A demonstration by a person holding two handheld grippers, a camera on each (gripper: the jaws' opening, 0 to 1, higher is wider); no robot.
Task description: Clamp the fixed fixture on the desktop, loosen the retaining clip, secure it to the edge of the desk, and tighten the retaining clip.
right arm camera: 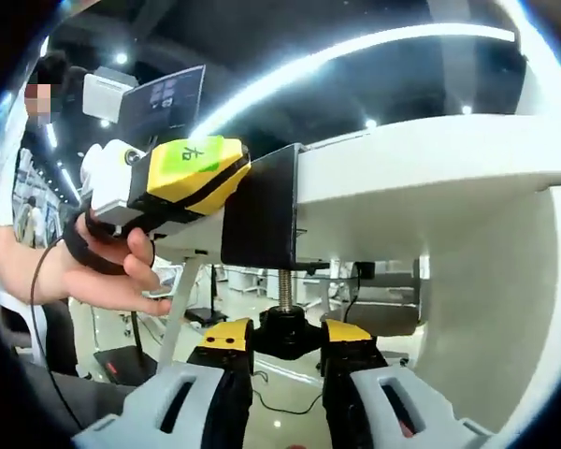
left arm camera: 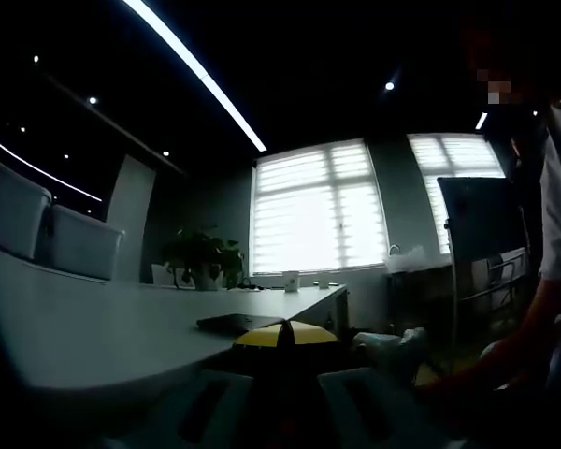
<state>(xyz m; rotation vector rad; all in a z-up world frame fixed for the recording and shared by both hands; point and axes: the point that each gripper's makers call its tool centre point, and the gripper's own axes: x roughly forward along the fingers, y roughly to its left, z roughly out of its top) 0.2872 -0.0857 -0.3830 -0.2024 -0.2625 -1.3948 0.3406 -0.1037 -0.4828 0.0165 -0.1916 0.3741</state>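
Right gripper [right arm camera: 285, 351] seen closed on black knob [right arm camera: 285, 329] below threaded screw [right arm camera: 285, 285], screw axis upright. Black clamp bracket [right arm camera: 260, 208] seated on desk edge [right arm camera: 430, 168]. Left gripper [right arm camera: 168, 182] held by hand [right arm camera: 107, 267] against bracket; jaw state cannot be told.

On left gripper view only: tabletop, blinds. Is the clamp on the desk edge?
Observer: Yes. In right gripper view, from below, the black clamp sits over the desk edge.
Operator: Screw?
Observer: The screw hangs beneath the clamp, with a black knob at its bottom.
Operator: Right gripper?
Observer: The right gripper has its jaws close against both sides of the knob.
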